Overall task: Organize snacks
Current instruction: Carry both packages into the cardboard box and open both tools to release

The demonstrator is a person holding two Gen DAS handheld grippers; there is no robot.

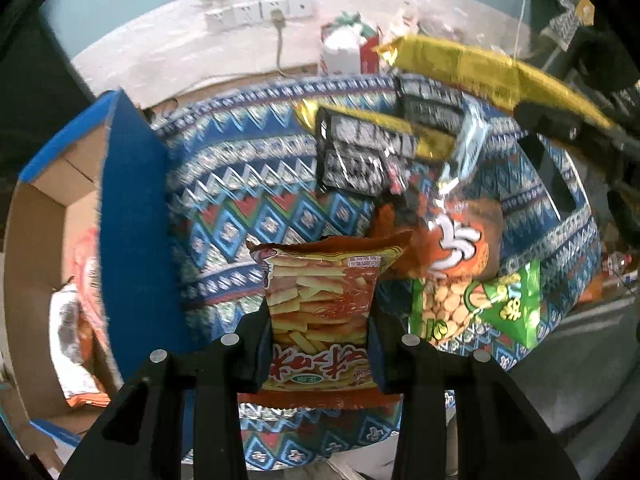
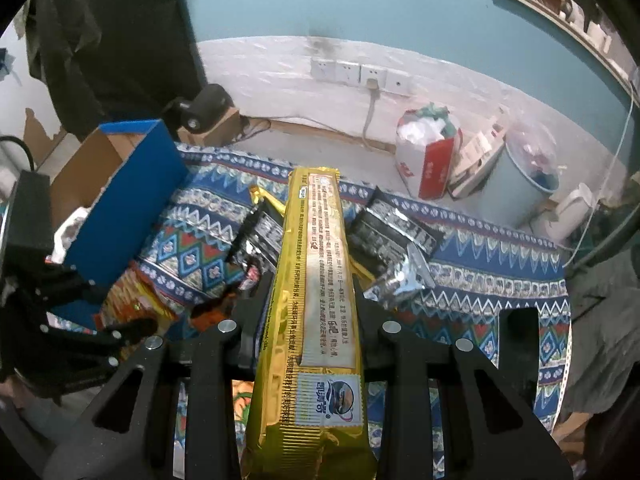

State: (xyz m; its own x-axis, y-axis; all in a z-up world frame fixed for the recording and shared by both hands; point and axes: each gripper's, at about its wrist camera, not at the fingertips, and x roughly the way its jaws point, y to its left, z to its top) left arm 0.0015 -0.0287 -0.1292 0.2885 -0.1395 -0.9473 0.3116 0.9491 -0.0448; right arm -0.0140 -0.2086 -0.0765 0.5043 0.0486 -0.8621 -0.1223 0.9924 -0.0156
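My left gripper clamps the fries packet; my right gripper clamps the long gold packet.
Both lifted; next, carry them to the blue box at my left.

A patterned cloth covers the floor. A cardboard box stands on its left edge, with snack bags inside it. The fries bag sits between the left gripper's fingers, above the cloth. To its right lie a peanut bag and a puffed snack bag. Behind them lie two dark packs. The long biscuit pack sits between the right gripper's fingers. Wall sockets are far behind, on the wall.
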